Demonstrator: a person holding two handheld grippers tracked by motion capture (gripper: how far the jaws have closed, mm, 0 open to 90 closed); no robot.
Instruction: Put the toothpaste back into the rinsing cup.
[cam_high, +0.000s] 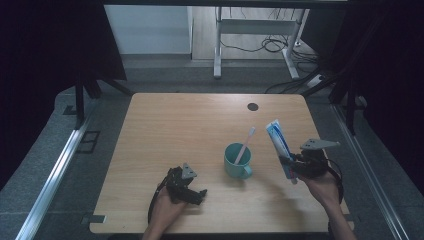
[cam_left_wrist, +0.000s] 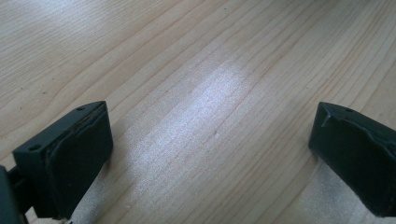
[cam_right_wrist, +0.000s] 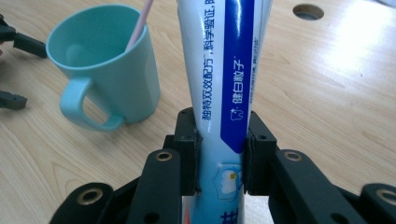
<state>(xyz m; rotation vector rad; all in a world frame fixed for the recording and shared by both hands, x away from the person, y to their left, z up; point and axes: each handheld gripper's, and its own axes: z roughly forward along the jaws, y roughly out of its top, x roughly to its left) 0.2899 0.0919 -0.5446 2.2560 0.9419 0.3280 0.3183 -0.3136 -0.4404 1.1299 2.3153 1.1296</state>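
A teal mug (cam_high: 236, 161) stands on the wooden table (cam_high: 190, 125) right of centre, with a pink and white toothbrush (cam_high: 246, 144) leaning inside it. My right gripper (cam_high: 292, 162) is shut on a blue and white toothpaste tube (cam_high: 278, 141), held above the table just right of the mug. In the right gripper view the toothpaste tube (cam_right_wrist: 224, 84) rises between the closed jaws, with the mug (cam_right_wrist: 107, 65) to its left. My left gripper (cam_high: 200, 192) rests open on the table near the front edge, left of the mug. Bare wood lies between its fingers (cam_left_wrist: 70, 154).
A round cable hole (cam_high: 253, 106) sits near the table's far right edge. Beyond the table stand a white desk frame (cam_high: 250, 45) and floor cables (cam_high: 280, 45). Metal rails (cam_high: 55, 175) run along both sides of the table.
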